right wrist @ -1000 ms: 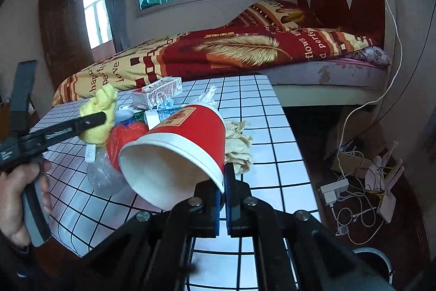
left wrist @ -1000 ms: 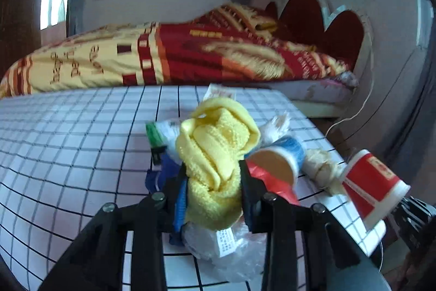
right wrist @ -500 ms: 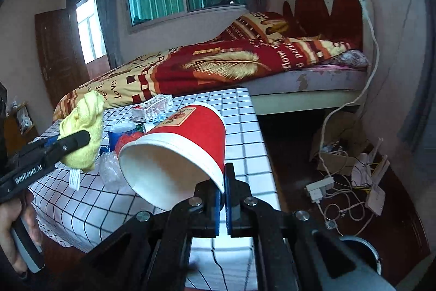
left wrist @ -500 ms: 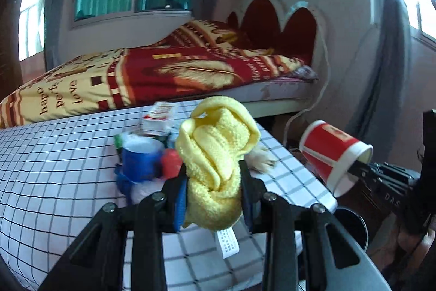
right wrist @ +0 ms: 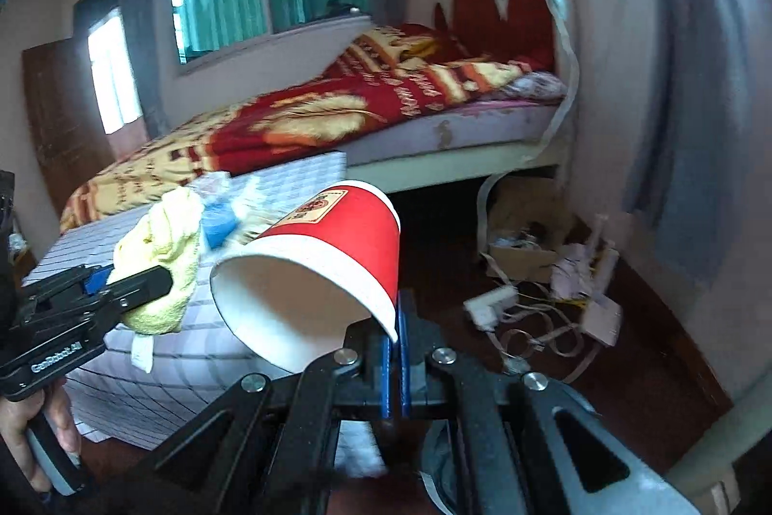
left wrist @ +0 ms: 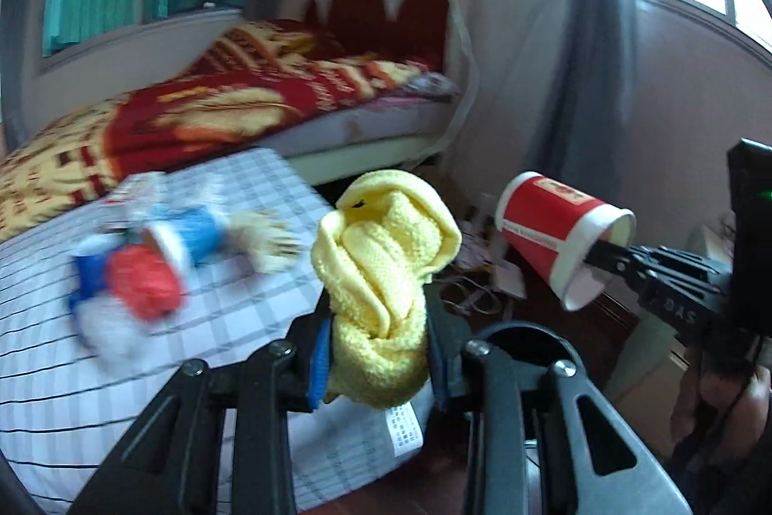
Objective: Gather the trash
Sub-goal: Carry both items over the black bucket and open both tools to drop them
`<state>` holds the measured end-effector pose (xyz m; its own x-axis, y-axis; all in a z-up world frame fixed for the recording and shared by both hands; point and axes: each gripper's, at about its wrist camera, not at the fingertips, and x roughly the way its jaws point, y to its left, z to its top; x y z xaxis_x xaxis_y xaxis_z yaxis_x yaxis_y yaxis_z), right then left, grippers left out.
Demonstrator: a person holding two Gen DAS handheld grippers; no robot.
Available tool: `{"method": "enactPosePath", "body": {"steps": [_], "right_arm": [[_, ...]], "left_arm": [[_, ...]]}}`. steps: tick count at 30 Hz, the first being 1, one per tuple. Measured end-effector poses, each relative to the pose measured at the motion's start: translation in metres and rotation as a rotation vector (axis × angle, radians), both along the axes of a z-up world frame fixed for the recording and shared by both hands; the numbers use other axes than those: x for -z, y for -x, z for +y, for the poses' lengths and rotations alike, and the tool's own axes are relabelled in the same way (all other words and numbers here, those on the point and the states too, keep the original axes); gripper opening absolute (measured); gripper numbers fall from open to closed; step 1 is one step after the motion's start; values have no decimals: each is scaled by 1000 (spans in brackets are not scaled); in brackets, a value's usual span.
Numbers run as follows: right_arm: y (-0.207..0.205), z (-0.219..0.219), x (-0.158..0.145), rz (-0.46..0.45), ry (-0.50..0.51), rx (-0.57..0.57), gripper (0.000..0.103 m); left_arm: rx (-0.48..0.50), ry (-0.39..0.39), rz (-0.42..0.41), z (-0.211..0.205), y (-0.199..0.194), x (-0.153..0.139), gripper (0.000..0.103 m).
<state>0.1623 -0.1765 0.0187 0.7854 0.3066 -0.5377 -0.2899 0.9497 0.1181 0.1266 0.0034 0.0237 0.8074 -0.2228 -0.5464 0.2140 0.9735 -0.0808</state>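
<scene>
My left gripper [left wrist: 379,351] is shut on a crumpled yellow cloth [left wrist: 386,273] and holds it in the air past the table's right edge; the cloth also shows in the right wrist view [right wrist: 159,259]. My right gripper [right wrist: 394,346] is shut on the rim of a red paper cup [right wrist: 318,278], held on its side over the floor; the cup also shows in the left wrist view [left wrist: 555,235]. A blurred heap of trash [left wrist: 144,273], with a blue cup, something red and clear plastic, lies on the checked table [left wrist: 72,394].
A bed with a red and yellow blanket [right wrist: 337,114] stands behind the table. Cables, a power strip and a cardboard box [right wrist: 530,273] litter the dark floor at the right. A round dark rim [left wrist: 526,334] shows just behind the left fingers.
Both grippers have swung right, off the table and out over the floor, each keeping its load. The trash heap now lies at the left of the left wrist view.
</scene>
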Motion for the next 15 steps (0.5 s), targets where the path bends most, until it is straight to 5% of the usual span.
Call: {"method": "enactPosePath", "body": {"steps": [6, 15], "right_arm": [[-3, -68, 37, 91, 35, 92, 3], [-18, -123, 125, 307, 104, 155, 3]], "left_arm": [[143, 17, 61, -64, -7, 26, 34], [275, 43, 259, -126, -38, 99, 34]]}}
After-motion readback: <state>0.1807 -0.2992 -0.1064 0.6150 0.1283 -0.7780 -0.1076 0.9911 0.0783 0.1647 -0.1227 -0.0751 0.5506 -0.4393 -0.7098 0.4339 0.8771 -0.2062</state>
